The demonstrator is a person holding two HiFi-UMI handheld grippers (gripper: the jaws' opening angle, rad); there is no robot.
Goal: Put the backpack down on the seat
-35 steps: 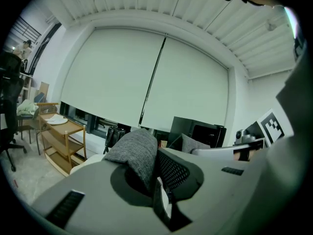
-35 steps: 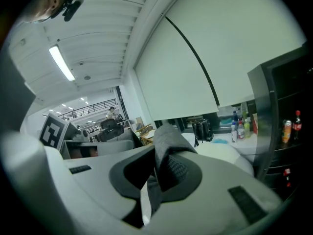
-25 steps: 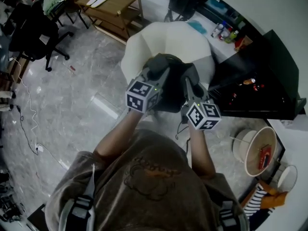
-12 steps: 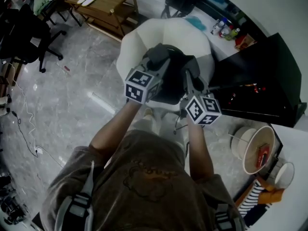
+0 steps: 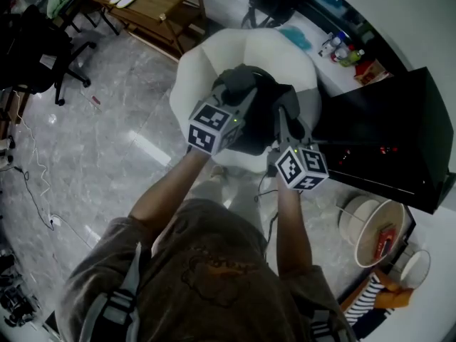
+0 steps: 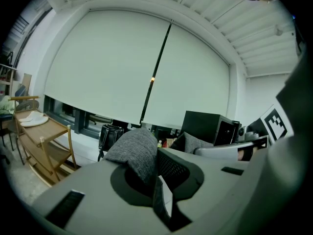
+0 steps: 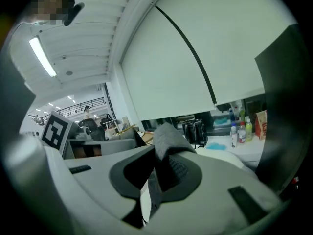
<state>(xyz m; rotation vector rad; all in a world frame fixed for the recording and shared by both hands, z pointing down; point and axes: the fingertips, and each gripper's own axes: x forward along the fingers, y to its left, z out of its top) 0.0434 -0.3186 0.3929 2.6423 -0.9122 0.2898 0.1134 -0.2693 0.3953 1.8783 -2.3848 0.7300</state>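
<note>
A person stands over a white seat [image 5: 196, 63] at the upper centre of the frame, holding a dark grey backpack [image 5: 253, 116] above its middle. Whether the pack rests on the cushion cannot be told. The left hand-held gripper [image 5: 237, 95] is clenched on a fold of the pack's grey fabric [image 6: 134, 153], and the right hand-held gripper [image 5: 285, 116] is clenched on another grey fold [image 7: 168, 138].

A black cabinet [image 5: 385, 141] crowds the seat's right side. Behind the seat, a white surface [image 5: 317, 23] carries bottles [image 5: 342, 48] and a teal cloth [image 5: 296, 38]; the bottle print is too small to read. A wooden trolley [image 5: 153, 6] and a black office chair [image 5: 32, 45] stand well apart at upper left. A white cable [image 5: 32, 184] trails across the marble floor at the left edge, and a round bin [image 5: 375, 232] sits at lower right.

Compared with a second earlier, the pack and both grippers sit slightly higher in the frame, farther over the seat, with both grips unchanged.
</note>
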